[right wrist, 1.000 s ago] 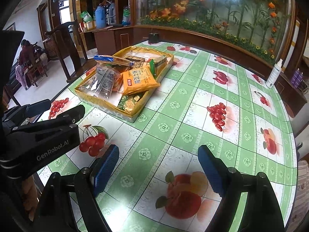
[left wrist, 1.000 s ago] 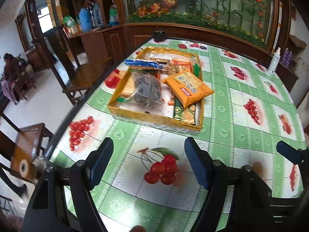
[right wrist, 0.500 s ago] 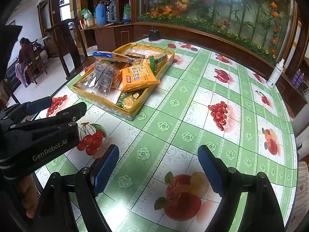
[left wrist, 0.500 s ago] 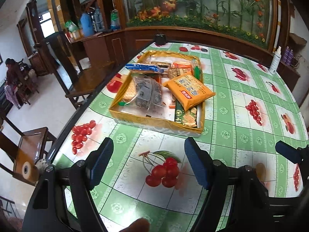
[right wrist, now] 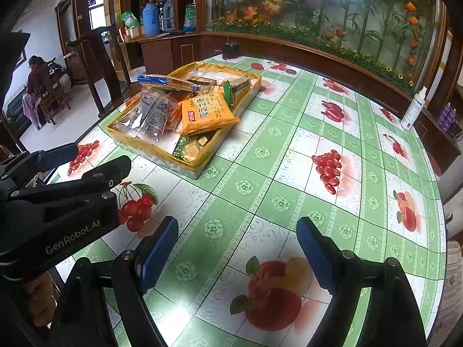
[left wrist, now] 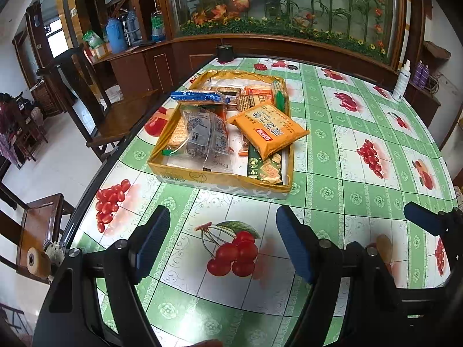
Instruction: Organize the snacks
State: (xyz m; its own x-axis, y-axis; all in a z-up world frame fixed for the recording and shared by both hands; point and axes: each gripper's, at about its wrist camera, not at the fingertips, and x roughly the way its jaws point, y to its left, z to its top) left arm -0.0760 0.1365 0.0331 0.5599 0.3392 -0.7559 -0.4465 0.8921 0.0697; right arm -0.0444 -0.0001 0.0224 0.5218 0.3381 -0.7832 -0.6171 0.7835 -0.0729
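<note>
A yellow cardboard tray (left wrist: 202, 177) full of snack packets sits on the fruit-print tablecloth; it also shows in the right wrist view (right wrist: 139, 144). An orange cracker pack (left wrist: 270, 129) lies on top, overhanging the tray's right rim, and shows in the right wrist view (right wrist: 206, 112) too. A clear bag of dark snacks (left wrist: 205, 137), a blue packet (left wrist: 196, 96) and a green cracker box (left wrist: 264, 166) lie inside. My left gripper (left wrist: 222, 243) is open and empty, short of the tray. My right gripper (right wrist: 235, 253) is open and empty, right of the tray.
Dark wooden chairs (left wrist: 95, 101) stand at the table's left edge. A white spray bottle (left wrist: 400, 82) stands at the far right edge, a black cup (left wrist: 225, 52) at the far edge. The left gripper's body (right wrist: 60, 202) fills the right wrist view's left side.
Both grippers have drawn back slightly from the tray and stayed open. Nothing on the table has moved.
</note>
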